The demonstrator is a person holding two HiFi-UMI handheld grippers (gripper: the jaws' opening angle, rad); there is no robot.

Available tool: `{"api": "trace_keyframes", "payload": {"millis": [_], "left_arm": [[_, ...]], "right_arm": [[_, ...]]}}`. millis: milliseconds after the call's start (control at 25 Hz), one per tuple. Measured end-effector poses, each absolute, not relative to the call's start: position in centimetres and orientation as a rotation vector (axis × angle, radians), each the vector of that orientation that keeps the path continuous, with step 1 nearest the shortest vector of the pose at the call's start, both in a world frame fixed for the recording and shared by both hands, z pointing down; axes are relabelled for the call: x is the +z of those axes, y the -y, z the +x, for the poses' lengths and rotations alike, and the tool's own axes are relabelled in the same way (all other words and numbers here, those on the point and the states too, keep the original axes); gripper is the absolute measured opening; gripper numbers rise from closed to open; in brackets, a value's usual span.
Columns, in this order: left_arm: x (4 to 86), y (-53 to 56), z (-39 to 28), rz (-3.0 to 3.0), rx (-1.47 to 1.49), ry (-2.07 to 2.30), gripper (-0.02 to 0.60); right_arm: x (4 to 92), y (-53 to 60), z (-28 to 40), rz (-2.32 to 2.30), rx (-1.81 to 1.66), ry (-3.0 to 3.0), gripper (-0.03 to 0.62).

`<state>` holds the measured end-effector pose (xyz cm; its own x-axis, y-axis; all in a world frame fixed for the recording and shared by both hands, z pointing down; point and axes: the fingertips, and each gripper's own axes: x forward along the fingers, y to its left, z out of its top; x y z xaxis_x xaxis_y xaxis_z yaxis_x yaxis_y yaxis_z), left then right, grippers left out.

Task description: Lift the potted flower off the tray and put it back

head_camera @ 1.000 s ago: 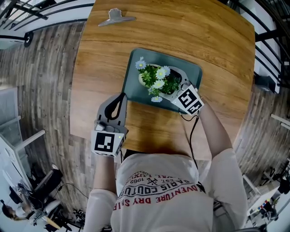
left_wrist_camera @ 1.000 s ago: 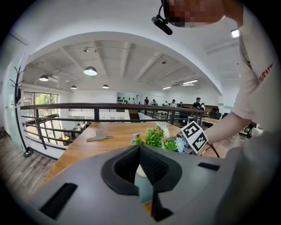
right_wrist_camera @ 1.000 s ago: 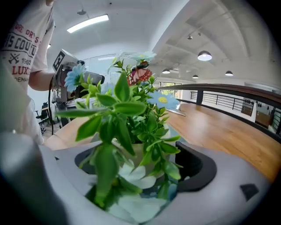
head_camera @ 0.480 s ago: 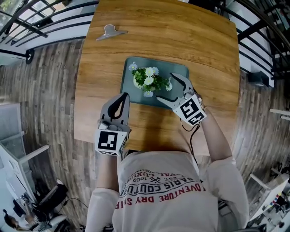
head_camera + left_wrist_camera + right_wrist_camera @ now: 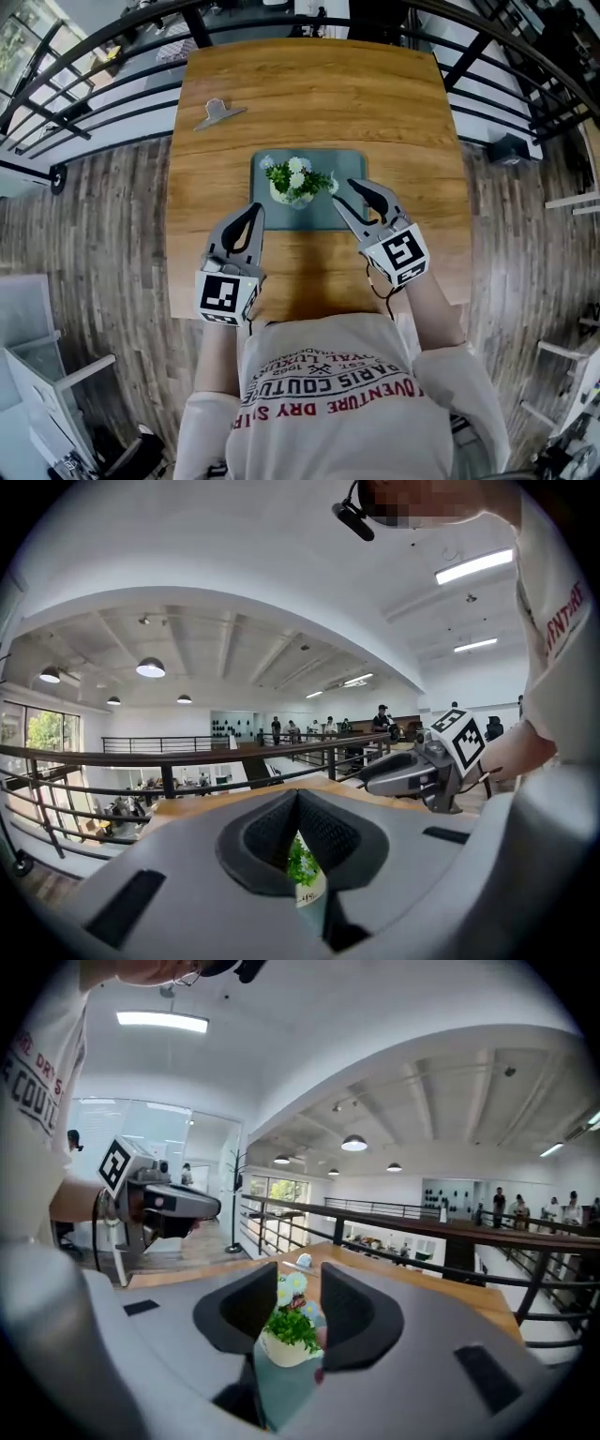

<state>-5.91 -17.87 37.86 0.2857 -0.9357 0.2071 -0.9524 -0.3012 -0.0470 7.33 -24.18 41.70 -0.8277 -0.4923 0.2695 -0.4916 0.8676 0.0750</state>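
Right gripper [image 5: 344, 191] drawn back from pot [image 5: 296, 185], jaws just narrowed yet apart and empty, pot upright on tray [image 5: 323, 215], left gripper [image 5: 253, 212] lifted, jaws together.

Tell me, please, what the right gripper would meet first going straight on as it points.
Likely the small white pot of daisy-like flowers on the dark green tray, dead ahead; depth unclear.

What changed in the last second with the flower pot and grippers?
The right gripper, around the potted flower a second ago, drew back toward the person; its jaws have just been closing, with nothing between them. The flower stays on the tray; the left gripper stays shut.
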Motion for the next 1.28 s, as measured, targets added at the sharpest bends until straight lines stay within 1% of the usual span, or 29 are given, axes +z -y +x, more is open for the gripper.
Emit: {"api": "trace_keyframes", "payload": {"millis": [40,80,200,280,440,1280], "left_arm": [[37.5,17.8,-6.0,2.463,0.297,1.801,0.012],[37.1,17.6,-6.1,2.474,0.29,1.799,0.012],[36.3,17.3,-6.2,2.502,0.268,1.788,0.012],[35.8,17.2,-6.2,2.526,0.263,1.776,0.012],[35.2,16.9,-6.3,2.56,0.253,1.76,0.012],[34.0,16.9,-8.4,2.565,0.228,1.784,0.012]], "right_arm": [[41.1,24.0,7.7,0.79,-0.005,2.756,0.131],[40.6,24.0,8.0,0.835,-0.007,2.745,0.093],[39.7,23.8,8.9,0.947,0.016,2.702,0.075],[39.0,23.8,9.3,1.013,0.028,2.687,0.051],[37.4,23.5,9.8,1.131,0.055,2.692,0.029],[34.9,23.4,8.9,1.24,0.061,2.72,0.028]]}}
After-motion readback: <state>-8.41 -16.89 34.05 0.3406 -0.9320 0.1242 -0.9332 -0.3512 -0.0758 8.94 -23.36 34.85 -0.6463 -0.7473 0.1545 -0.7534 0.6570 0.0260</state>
